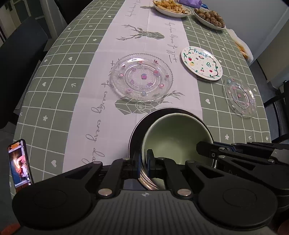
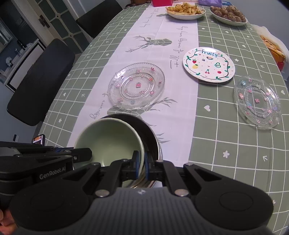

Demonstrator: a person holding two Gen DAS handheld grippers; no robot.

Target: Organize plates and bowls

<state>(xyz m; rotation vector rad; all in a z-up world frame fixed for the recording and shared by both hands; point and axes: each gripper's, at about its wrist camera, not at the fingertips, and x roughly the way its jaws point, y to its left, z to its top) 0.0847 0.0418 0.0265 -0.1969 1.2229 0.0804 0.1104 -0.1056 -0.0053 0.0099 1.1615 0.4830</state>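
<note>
A pale green bowl (image 1: 178,134) sits nested in a dark metal bowl (image 1: 137,130), both tilted over the near table edge. My left gripper (image 1: 144,161) is shut on the left rims of the stacked bowls. My right gripper (image 2: 141,160) is shut on their right rims (image 2: 142,142); it also shows in the left wrist view (image 1: 206,147). The green bowl (image 2: 108,137) and dark bowl (image 2: 146,130) show in the right wrist view. A large glass plate (image 1: 141,77) (image 2: 136,85), a white "Fruity" plate (image 1: 201,63) (image 2: 208,65) and a small glass plate (image 1: 241,95) (image 2: 257,101) lie beyond.
Two dishes of food (image 1: 170,8) (image 2: 228,15) stand at the far end of the green checked tablecloth (image 1: 54,86). A lit phone (image 1: 19,165) stands at the near left edge. Black chairs (image 2: 41,81) stand along the left side. Napkin-wrapped food (image 2: 271,45) lies at the right edge.
</note>
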